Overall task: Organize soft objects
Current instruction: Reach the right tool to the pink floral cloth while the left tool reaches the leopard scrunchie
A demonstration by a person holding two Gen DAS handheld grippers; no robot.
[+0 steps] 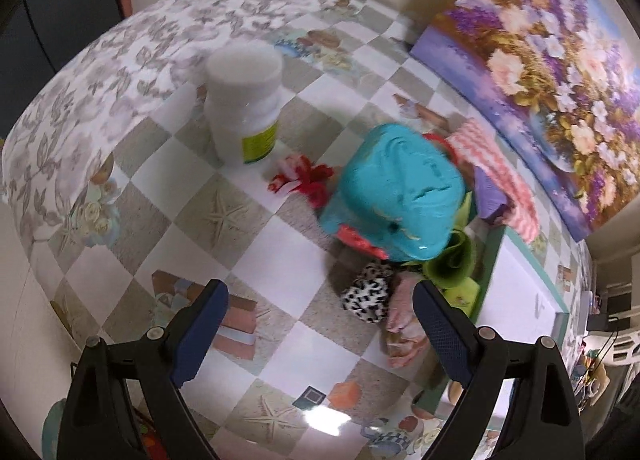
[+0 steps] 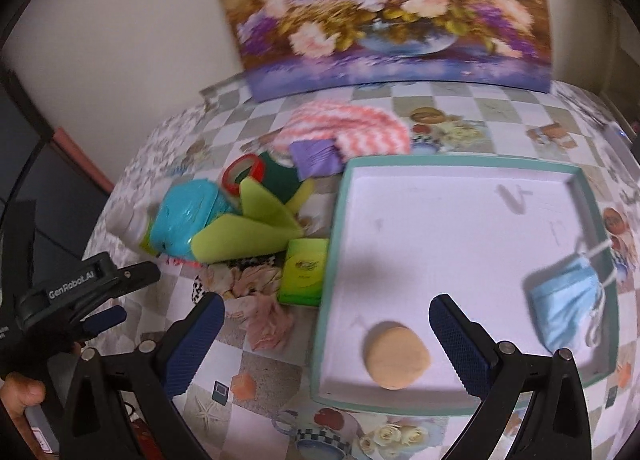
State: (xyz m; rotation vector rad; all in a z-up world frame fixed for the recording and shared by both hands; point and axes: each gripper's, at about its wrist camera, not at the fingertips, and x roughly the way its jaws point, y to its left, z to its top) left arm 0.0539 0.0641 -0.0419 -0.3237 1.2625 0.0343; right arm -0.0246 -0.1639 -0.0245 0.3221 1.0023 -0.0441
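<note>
A: Now, how are the tongs held?

B: Both are spread and empty. The right gripper (image 2: 326, 318) is poised over the tray (image 2: 460, 164), a tan puff (image 2: 397, 355) at its 6 o'clock and a face mask (image 2: 566, 302) at 3.

A: And next?

B: Sorting seems underway; the pile (image 1: 394, 200) at 1 o'clock of the left gripper (image 1: 320, 310) should be reached.

Both wrist views look down closely, sharing the teal pack (image 1: 394, 196) (image 2: 188, 216).

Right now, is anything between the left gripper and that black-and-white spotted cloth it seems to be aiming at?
Nothing visible blocks it. The left gripper is open, with bare tablecloth up to the spotted cloth; a pink cloth lies against its right side.
</note>
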